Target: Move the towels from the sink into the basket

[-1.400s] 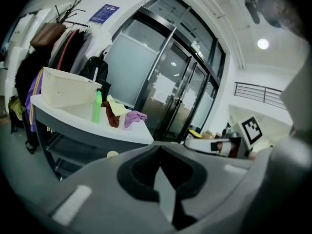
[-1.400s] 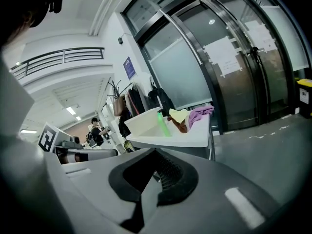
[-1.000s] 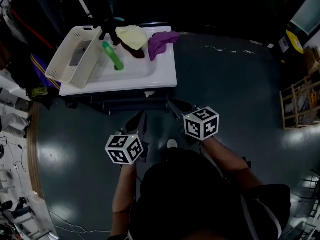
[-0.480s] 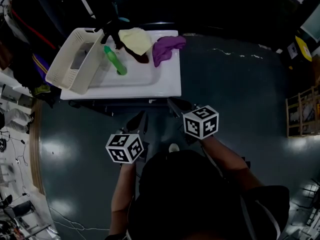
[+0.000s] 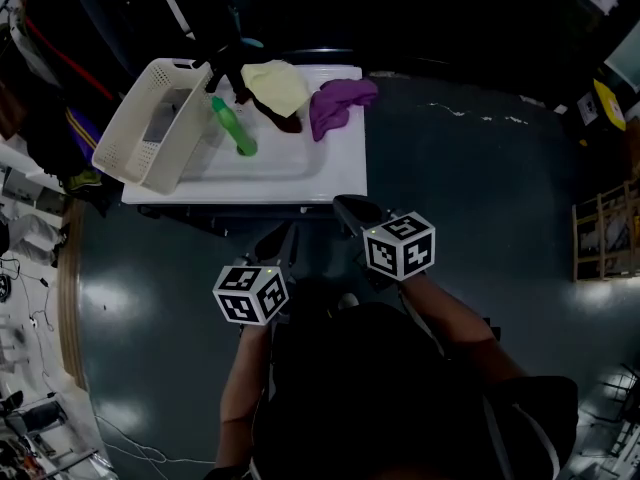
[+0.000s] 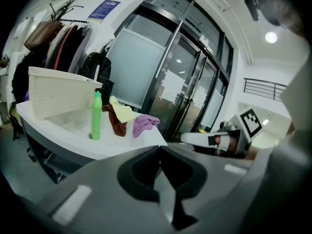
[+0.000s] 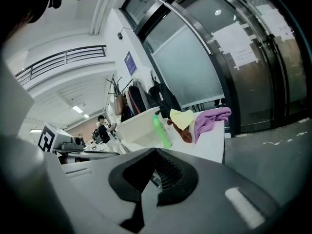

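Three towels lie at the far end of the white sink point(image 5: 340, 173): a yellow one point(image 5: 272, 85), a brown one point(image 5: 287, 119) under it and a purple one point(image 5: 338, 103) on the right rim. A white slatted basket point(image 5: 128, 120) leans tilted on the sink's left side. My left gripper point(image 5: 283, 242) and right gripper point(image 5: 350, 208) are both shut and empty, held side by side just short of the sink's near edge. The left gripper view shows the yellow towel point(image 6: 122, 112), brown towel point(image 6: 116, 123) and purple towel point(image 6: 145, 124) ahead. They appear again in the right gripper view, the purple towel point(image 7: 209, 118) nearest.
A green bottle point(image 5: 232, 126) lies in the sink between basket and towels. Dark clothes on a rack point(image 5: 60, 38) crowd the far left behind the basket. Glass doors point(image 6: 161, 77) stand behind the sink. Dark floor point(image 5: 480, 188) spreads to the right.
The sink has come slightly closer and lower in the head view. Both grippers have edged forward toward its near edge, still shut. Towels, bottle and basket lie as before.
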Demonstrator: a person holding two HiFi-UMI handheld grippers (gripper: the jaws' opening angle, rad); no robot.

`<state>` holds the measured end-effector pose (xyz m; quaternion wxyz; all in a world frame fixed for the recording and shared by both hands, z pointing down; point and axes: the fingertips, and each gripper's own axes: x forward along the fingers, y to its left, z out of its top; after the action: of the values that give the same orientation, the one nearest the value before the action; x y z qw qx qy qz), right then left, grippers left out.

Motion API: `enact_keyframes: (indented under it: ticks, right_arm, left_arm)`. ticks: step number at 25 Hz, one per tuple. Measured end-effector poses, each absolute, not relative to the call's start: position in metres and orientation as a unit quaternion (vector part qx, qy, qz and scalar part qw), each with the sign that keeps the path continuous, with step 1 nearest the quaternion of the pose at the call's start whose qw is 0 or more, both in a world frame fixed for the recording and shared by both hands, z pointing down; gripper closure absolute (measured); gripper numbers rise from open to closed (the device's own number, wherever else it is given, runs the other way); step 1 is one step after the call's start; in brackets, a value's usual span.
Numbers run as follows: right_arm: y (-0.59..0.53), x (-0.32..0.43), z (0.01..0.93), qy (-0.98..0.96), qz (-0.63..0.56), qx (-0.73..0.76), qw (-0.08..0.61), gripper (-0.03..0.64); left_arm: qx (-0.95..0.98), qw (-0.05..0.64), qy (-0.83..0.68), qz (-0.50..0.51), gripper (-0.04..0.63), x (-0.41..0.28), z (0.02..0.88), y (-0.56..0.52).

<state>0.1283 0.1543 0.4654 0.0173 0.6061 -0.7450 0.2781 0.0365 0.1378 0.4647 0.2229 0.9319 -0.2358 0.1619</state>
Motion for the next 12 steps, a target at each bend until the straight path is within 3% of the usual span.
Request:
enact_keyframes:
  ticks: [12]
  right_arm:
    - [0.105, 0.132, 0.466, -0.719, 0.284, 0.634, 0.015, 0.62]
  left_arm:
    - [0.94, 0.22, -0.203, 0.163, 0.588, 0.037, 0.459, 0.073]
